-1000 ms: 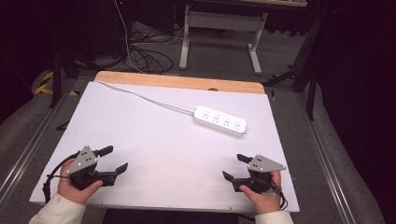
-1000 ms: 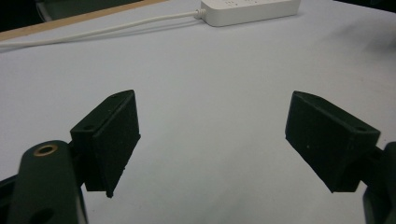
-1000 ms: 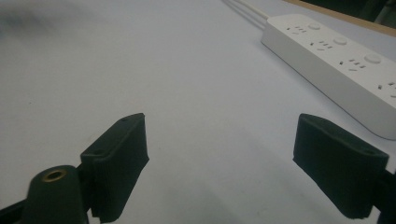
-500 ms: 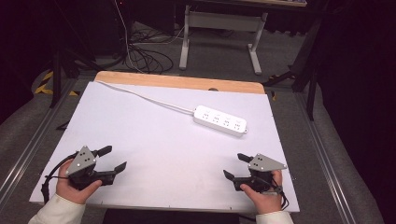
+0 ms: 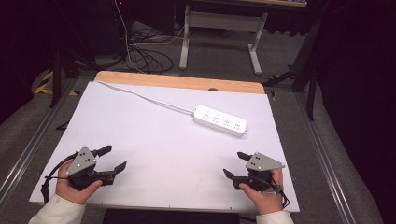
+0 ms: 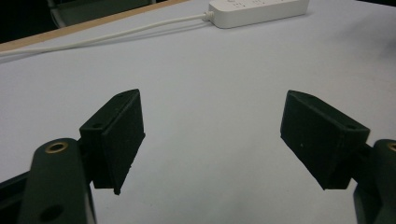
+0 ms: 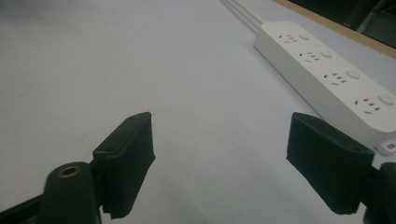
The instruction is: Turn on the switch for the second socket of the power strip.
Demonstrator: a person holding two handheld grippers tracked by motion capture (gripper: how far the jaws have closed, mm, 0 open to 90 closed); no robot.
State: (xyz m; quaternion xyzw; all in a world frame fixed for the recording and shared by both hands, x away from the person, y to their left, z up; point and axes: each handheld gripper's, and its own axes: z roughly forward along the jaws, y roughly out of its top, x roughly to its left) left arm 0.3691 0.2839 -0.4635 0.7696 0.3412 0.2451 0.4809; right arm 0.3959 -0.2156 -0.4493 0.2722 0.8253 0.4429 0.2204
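Holding both grippers wide and empty; the power strip (image 5: 220,120) lies ahead, long axis across the table, nearer my right gripper (image 5: 239,164) than my left gripper (image 5: 112,158).

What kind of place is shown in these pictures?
Probably a lab or workshop set up for recording. A white table holds a power strip, loose cables lie on the grey floor behind, and each hand holds tongs: left, right.
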